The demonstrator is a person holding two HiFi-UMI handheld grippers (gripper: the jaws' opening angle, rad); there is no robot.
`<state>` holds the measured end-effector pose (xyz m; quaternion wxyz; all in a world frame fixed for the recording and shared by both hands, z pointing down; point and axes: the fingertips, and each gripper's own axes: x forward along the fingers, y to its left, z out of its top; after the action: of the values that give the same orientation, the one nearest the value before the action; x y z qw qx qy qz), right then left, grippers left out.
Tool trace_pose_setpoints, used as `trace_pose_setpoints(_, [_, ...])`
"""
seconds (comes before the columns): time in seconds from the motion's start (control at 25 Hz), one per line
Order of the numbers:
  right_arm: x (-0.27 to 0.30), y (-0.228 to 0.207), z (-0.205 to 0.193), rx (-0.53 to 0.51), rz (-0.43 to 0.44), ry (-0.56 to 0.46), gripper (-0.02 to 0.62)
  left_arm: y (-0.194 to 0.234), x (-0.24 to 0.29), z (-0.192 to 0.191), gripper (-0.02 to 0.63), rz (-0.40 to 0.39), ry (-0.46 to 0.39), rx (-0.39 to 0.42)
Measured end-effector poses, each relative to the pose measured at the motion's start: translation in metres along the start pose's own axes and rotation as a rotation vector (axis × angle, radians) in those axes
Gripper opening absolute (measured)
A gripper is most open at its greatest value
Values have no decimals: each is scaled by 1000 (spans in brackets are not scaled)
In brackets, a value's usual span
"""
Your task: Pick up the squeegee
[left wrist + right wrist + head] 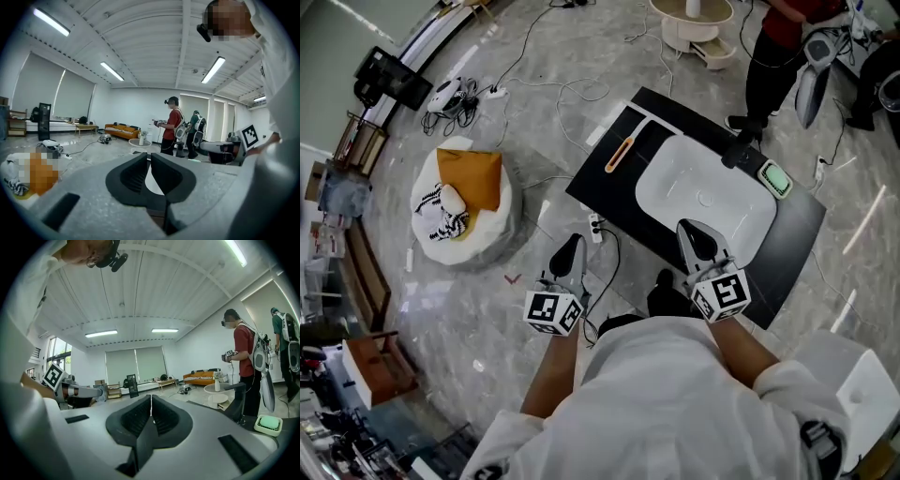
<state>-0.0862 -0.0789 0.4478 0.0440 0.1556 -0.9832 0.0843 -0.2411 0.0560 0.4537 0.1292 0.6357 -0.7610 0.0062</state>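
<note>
Before reaching, note both claws pressed together and empty: left claw (567, 255), right claw (694, 239). Likely step in hand: approach. Locate squeegee (620, 154) flat on bench (792, 246), 11 o'clock from right claw, well apart. Next: advance, spread claw, straddle orange handle.

Both arms reach out ahead of the body, roughly parallel and well apart. The left forearm (551, 373) is bare, and the left gripper (570, 251) has its jaws pressed together with nothing between them. The right forearm (739, 345) is also stretched forward. The right gripper (694, 236) is near level, its jaws together too, and it's empty.
</note>
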Motion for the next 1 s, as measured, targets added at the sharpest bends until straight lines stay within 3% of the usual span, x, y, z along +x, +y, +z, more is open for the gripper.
trace_pose_setpoints(0.16, [6, -18, -2, 17, -28, -5, 15, 2, 35, 1, 23, -47, 23, 16])
trace_pose_setpoints(0.28, [8, -34, -2, 32, -57, -3, 15, 4, 59, 2, 97, -73, 51, 21])
trace_pose_setpoints(0.4, [11, -47, -1, 36, -80, 0, 15, 9, 81, 3, 97, -99, 82, 36])
trace_pose_setpoints(1.0, [56, -91, -6, 58, -295, 25, 15, 54, 214, -16, 164, -315, 339, 122])
